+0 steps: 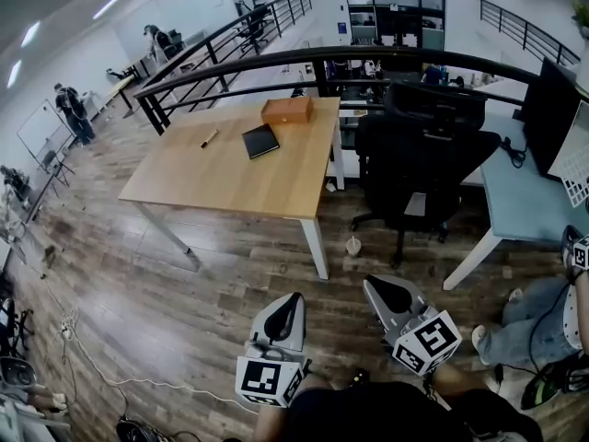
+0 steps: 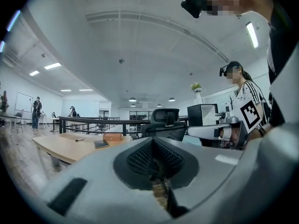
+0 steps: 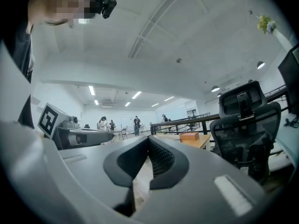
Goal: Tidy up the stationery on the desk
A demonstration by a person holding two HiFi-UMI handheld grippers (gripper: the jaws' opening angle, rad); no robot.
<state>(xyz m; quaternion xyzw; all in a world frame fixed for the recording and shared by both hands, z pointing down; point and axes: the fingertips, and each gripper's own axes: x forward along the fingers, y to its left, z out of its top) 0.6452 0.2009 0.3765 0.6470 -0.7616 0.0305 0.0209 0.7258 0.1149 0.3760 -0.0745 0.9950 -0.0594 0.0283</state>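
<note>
- left gripper [image 1: 293, 300]: hangs low over the dark wood-plank floor [image 1: 184, 293], well short of the pale wooden bench [image 1: 230, 178], pointing level; fingers [image 2: 138, 158] pressed together on nothing.
- right gripper [image 1: 373, 284]: sits just beside the left one, fingers [image 3: 161, 155] likewise closed and empty.
- brown rectangular wooden box [image 1: 286, 110]: rests at the bench's far edge.
- flat black notebook [image 1: 260, 141]: lies just in front of the box, apart from it.
- small dark pen [image 1: 210, 138], perhaps a marker: lies left of the notebook, well apart.
- black mesh office chair [image 1: 419, 155]: stands right of the bench, near a white paper cup [image 1: 353, 245] on the floor.
</note>
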